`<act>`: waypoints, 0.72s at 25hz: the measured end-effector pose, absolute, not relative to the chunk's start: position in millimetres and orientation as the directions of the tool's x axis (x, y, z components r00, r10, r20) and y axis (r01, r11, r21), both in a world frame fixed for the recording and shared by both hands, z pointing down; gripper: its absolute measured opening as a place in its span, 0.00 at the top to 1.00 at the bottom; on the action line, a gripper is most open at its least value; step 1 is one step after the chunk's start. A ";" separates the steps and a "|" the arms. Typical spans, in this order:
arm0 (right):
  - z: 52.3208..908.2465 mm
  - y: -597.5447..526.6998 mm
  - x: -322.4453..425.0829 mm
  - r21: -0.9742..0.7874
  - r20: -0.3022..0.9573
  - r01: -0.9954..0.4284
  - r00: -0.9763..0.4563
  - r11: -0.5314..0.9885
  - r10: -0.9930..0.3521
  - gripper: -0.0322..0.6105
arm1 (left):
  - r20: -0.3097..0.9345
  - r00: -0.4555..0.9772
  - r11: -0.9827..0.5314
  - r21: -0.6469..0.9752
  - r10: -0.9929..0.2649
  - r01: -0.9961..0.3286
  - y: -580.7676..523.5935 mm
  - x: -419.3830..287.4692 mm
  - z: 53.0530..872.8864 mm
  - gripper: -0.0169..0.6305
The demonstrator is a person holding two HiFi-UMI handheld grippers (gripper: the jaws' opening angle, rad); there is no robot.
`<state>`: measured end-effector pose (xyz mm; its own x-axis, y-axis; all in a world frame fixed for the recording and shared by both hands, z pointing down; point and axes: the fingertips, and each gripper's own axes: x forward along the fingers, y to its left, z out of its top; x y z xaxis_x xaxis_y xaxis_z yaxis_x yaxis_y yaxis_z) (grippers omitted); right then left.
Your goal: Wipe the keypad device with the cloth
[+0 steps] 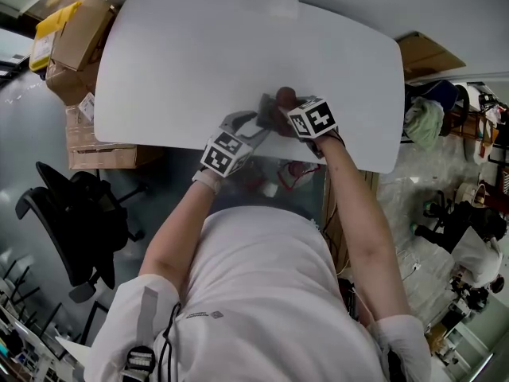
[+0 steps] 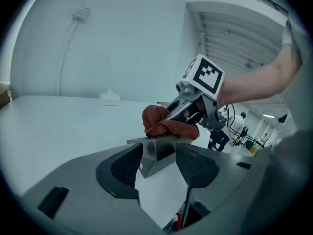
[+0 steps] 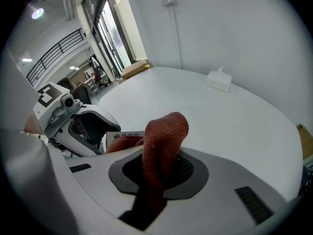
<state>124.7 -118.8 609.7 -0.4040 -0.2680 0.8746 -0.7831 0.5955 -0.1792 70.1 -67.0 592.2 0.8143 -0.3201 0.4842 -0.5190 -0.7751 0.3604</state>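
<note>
The grey keypad device (image 1: 265, 114) sits near the front edge of the white table (image 1: 199, 54). My left gripper (image 1: 256, 126) stands open around it: in the left gripper view the device (image 2: 149, 168) lies between the spread jaws of the left gripper (image 2: 159, 150). My right gripper (image 1: 280, 107) is shut on a rust-red cloth (image 1: 285, 96). That cloth (image 2: 164, 124) rests bunched on the device's top. In the right gripper view the cloth (image 3: 164, 136) rises from between the jaws of the right gripper (image 3: 159, 173), with the device's button row (image 3: 124, 135) just beyond.
A white tissue box (image 3: 218, 80) stands at the table's far side by the wall. Cardboard boxes (image 1: 75, 46) are stacked left of the table, and a black office chair (image 1: 75, 213) stands at the lower left. Clutter fills the floor to the right.
</note>
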 end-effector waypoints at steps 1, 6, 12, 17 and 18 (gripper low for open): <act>609.2 -118.7 125.4 -0.176 0.873 -0.785 -0.403 0.594 -0.275 0.83 | 0.490 0.814 -0.776 0.364 -0.311 -0.516 -64.2 68.4 595.2 0.65; 609.3 -118.8 127.6 -0.164 0.868 -0.795 -0.398 0.584 -0.297 0.83 | 0.472 0.830 -0.770 0.397 -0.296 -0.500 -60.8 70.7 604.5 0.65; 606.4 -116.0 127.2 -0.144 0.877 -0.789 -0.381 0.598 -0.292 0.83 | 0.450 0.836 -0.769 0.396 -0.313 -0.501 -61.6 75.2 602.7 0.65; 592.4 -109.7 105.4 -0.198 0.852 -0.772 -0.440 0.604 -0.283 0.83 | 0.460 0.826 -0.770 0.378 -0.326 -0.515 -61.9 75.4 604.6 0.65; 589.2 -108.2 99.6 -0.203 0.848 -0.767 -0.449 0.609 -0.283 0.83 | 0.460 0.826 -0.771 0.378 -0.324 -0.513 -61.5 75.8 604.3 0.65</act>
<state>99.6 -108.2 589.2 -0.4486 -0.2825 0.8479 -0.7670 0.6087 -0.2030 75.8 -61.5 604.3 0.8265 -0.3240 0.4604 -0.5129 -0.7705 0.3784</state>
